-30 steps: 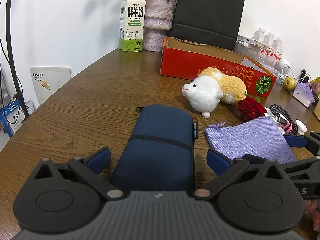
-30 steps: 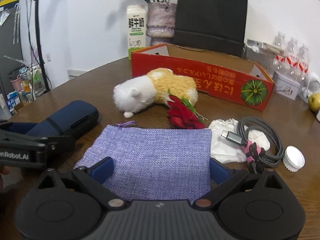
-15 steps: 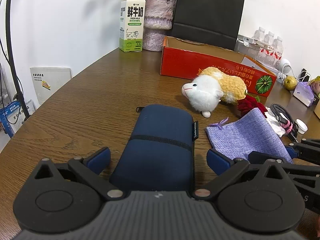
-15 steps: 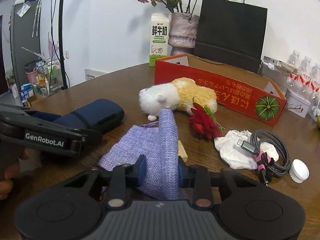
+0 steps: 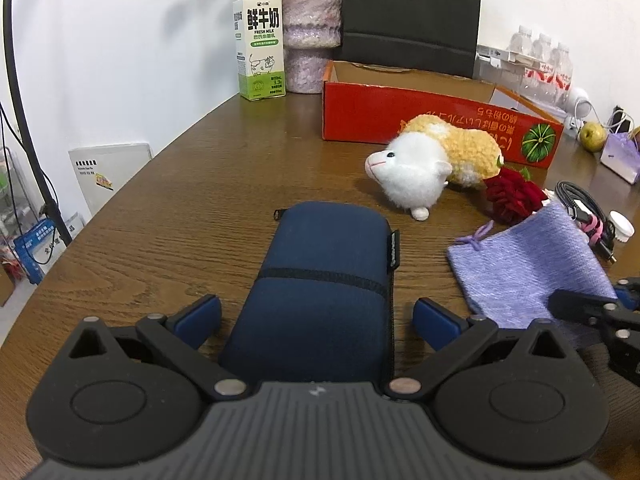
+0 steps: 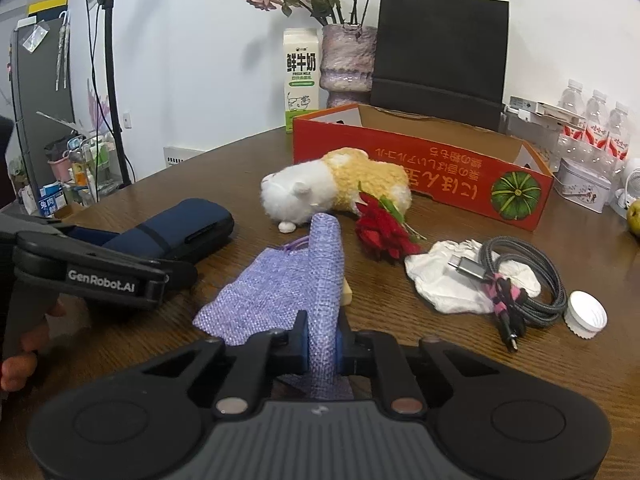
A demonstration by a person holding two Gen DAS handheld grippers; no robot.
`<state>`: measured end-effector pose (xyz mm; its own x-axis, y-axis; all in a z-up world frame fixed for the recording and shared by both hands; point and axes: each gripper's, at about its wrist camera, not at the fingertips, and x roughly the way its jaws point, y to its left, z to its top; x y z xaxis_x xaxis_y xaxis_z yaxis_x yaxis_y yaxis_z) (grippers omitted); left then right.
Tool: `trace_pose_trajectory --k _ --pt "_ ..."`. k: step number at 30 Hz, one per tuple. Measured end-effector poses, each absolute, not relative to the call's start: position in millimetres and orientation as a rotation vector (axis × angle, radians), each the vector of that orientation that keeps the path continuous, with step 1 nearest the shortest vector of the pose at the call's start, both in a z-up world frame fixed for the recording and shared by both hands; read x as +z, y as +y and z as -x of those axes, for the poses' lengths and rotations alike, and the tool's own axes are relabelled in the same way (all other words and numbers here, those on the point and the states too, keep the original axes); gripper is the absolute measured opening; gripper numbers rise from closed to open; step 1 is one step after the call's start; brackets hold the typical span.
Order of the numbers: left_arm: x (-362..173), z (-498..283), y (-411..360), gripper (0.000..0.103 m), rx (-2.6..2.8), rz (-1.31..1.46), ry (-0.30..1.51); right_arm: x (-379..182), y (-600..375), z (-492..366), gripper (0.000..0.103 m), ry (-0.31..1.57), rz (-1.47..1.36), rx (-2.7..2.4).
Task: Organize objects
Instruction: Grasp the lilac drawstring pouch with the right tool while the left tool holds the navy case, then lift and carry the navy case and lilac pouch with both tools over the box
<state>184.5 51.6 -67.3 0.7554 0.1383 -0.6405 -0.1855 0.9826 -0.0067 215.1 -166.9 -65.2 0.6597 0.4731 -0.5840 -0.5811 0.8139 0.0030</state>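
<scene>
While the right tool [image 6: 323, 346] has just clamped shut on the purple pouch [image 6: 280, 284], the red box [image 6: 420, 160] waits toward one o'clock; left tool [image 5: 316, 316] gapes around the navy case [image 5: 320, 280]

Brown wooden table [image 5: 192, 184] bearing navy case [image 5: 320, 288], plush toy [image 5: 436, 168], red box [image 5: 400, 120].

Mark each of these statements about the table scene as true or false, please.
1. The right tool is shut on the purple pouch. True.
2. The left tool is clamped on the navy case. False: its fingers stand open on either side of it.
3. The plush toy lies inside the red box. False: it lies on the table in front of it.
4. The milk carton stands upright. True.
</scene>
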Motion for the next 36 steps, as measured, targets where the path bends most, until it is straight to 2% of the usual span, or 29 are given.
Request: trace_pose_trajectory --k 7,8,9,10,12,36 --pt "-67.7 -186.9 51.6 0.103 0.192 0.075 0.692 -64.6 -185.6 -210.7 0.009 0.604 0.168 0.586" --pt "-67.3 -186.2 51.5 0.098 0.199 0.074 0.688 -64.5 -187.3 -210.1 0.009 0.604 0.165 0.584" --pt "-66.0 -183.9 51.2 0.077 0.209 0.072 0.671 -64.4 -189.0 -209.5 0.009 0.602 0.161 0.584" --pt "-63.8 -180.3 51.0 0.071 0.197 0.078 0.651 -64.4 -190.7 -208.9 0.009 0.602 0.158 0.583" --pt "-63.1 -176.4 49.3 0.069 0.200 0.080 0.641 -64.3 -192.9 -207.2 0.009 0.600 0.153 0.583" --pt "-17.5 -159.6 12.6 0.067 0.125 0.069 0.506 -37.2 -206.6 -204.5 0.009 0.503 0.036 0.589"
